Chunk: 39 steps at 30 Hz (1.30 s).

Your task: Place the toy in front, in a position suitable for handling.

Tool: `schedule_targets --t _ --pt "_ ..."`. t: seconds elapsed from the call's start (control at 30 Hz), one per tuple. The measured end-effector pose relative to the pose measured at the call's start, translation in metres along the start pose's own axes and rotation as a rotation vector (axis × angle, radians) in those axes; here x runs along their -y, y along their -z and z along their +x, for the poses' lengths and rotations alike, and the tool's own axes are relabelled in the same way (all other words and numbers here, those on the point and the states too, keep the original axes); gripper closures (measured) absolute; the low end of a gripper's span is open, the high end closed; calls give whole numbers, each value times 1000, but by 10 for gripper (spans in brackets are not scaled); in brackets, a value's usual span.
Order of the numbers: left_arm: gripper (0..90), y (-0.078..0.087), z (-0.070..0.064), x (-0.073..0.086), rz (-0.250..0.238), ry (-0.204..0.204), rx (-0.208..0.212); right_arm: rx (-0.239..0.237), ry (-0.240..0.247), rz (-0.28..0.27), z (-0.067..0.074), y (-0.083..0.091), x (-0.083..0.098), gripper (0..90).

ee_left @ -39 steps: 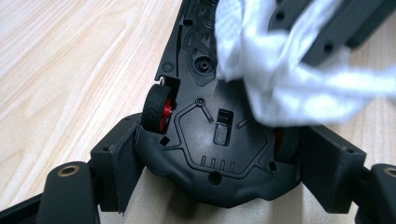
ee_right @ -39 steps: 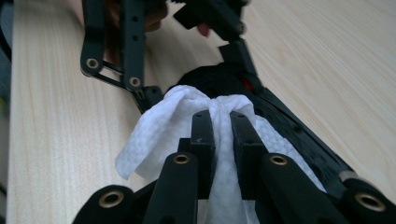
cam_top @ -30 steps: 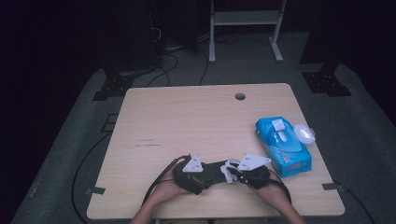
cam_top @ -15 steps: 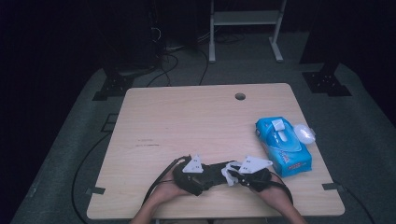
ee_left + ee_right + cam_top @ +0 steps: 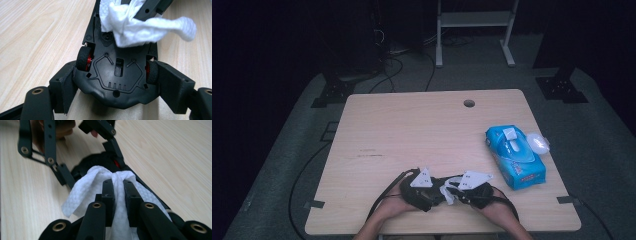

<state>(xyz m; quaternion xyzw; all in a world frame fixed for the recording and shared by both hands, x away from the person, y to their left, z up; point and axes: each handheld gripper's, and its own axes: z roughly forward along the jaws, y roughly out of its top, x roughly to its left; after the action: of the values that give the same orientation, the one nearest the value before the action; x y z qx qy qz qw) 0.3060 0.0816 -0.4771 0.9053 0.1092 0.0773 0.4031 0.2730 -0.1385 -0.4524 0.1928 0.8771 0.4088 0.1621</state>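
white wipe (image 5: 100, 185) on toy car (image 5: 117, 77)

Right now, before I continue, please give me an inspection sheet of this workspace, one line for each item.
Surface: light wooden table, with a round hole near the far edge.
Job's things: black toy car lying underside up, red wheel hubs; white wipe bunched against its underside.
Clutter: blue wipes pack at the right side, flap open, a white wipe sticking out of it.
Grippers: left gripper clamps the car's sides by the wheels; right gripper pinches the wipe.
Cables: one trails from the left gripper over the near edge; more lie on the floor behind.
Surroundings: dark room, grey floor mat, white frame behind.
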Motion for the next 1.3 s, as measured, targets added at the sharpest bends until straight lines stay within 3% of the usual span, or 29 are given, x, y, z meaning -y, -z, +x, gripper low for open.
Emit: schedule_targets --t 0.07,0.13,0.2,0.23,0.33,0.4,0.5,0.6,0.7,0.87,1.07,1.13,1.3 --pt "238 -1 -1 -1 4 -6 -4 -53 -13 -12 5 -7 -5 808" --pt "238 0 -3 -2 23 -36 -17 -71 17 -3 12 -15 -10 807" --pt "238 1 -3 -1 17 -26 -14 -71 51 10 14 -17 -13 808" --pt "238 1 -3 0 13 -25 -13 -62 44 13 11 -16 -13 808" --pt "238 2 -4 0 -3 -16 -9 -9 -36 8 -7 -5 -8 810" --pt "238 1 -5 -2 -3 -22 -8 -19 -62 -1 -10 -5 -7 810" --pt "238 -3 -8 -4 14 -45 -6 -76 -51 -4 0 -15 -14 809" --pt "238 -4 -11 -5 15 -48 -4 -121 -8 12 13 -28 -23 809" --pt "239 -3 -10 -4 14 -43 -2 -101 31 28 13 -29 -27 810" --pt "238 -3 -9 -5 16 -45 -2 -6 -54 14 -8 -15 -18 811" --pt "238 -1 -9 -2 17 -41 -12 6 -14 11 4 -23 -24 811" --pt "238 -1 -8 -2 13 -38 -13 7 -39 7 -1 -21 -22 811" --pt "238 -2 -8 -3 11 -31 -11 71 -120 -1 -16 -9 -12 811"
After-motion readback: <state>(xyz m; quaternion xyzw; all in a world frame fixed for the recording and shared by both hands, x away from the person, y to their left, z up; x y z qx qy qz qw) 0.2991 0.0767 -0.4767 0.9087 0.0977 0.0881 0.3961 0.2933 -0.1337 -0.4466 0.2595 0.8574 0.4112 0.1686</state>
